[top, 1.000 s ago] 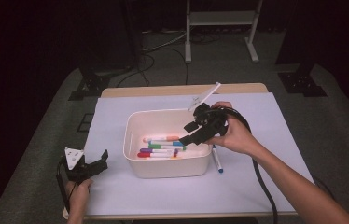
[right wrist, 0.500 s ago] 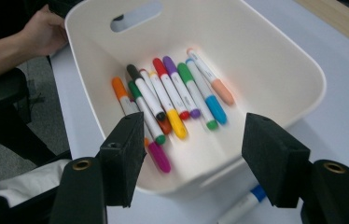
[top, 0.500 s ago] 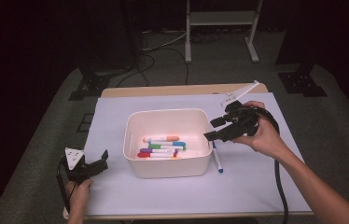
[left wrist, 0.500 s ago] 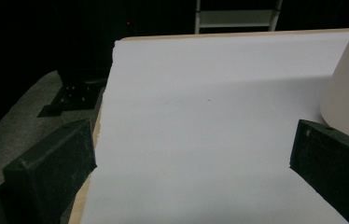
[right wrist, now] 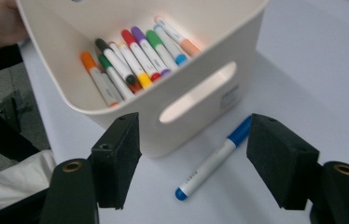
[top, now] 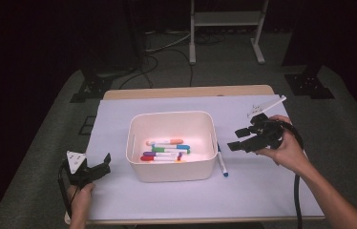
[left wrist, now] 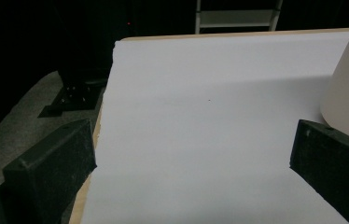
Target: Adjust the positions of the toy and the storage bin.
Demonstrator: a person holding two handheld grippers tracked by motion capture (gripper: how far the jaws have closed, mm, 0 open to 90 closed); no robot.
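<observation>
Now, scene: a white bin [top: 172,143] of coloured markers [top: 166,150] sits mid-worktop [top: 262,191] on pale paper.
Just changed: the right gripper [top: 241,139] has swung from over the bin out to its right side, its jaws opening wide as it went, nothing between them.
Loose marker: a blue-capped marker [right wrist: 213,157] lies on the paper just beside the bin's right wall, ahead of those open jaws.
Left gripper [top: 93,168]: open, empty, resting near the bin's left side.
Meaning: probably the last marker left to bin.
</observation>
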